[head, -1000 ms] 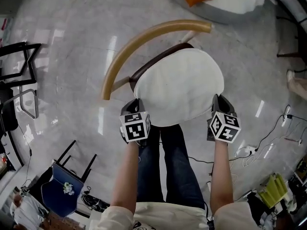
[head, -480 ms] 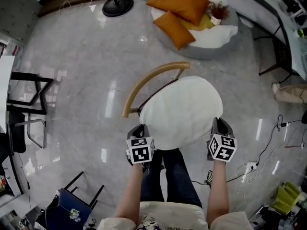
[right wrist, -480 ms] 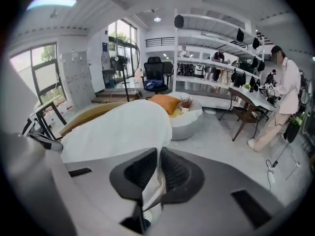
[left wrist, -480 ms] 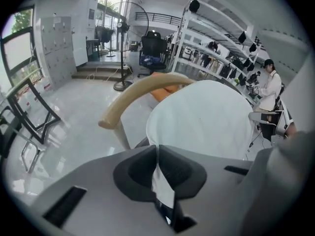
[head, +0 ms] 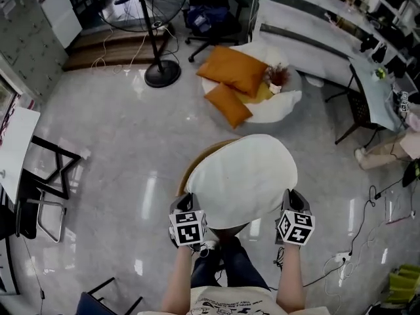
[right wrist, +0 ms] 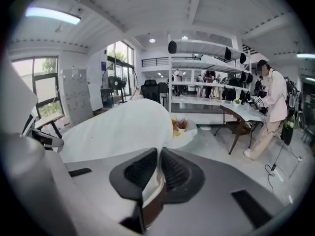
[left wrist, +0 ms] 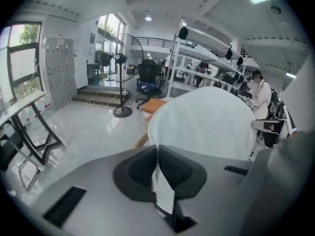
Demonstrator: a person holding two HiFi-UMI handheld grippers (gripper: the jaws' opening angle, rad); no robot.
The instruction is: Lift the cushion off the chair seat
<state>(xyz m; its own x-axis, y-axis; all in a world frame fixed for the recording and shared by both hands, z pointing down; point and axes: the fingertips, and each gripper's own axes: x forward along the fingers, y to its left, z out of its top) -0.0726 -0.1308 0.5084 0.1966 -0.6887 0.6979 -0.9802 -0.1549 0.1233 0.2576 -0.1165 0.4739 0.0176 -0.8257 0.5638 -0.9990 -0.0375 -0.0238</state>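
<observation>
Jaws of left gripper [head: 188,202]: clamped on left edge of white cushion [head: 239,176], fabric pinched between pads. Chair [head: 186,170]: curved wooden backrest shows just past cushion's left rim; seat hidden beneath cushion. Cushion: held in air above chair, near level, spanning both grippers. Right gripper [head: 289,201]: jaws clamped on cushion's right edge.

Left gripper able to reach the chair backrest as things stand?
Probably not. The left gripper has its fingers shut on the cushion edge, and the held cushion covers most of the chair backrest below.
</observation>
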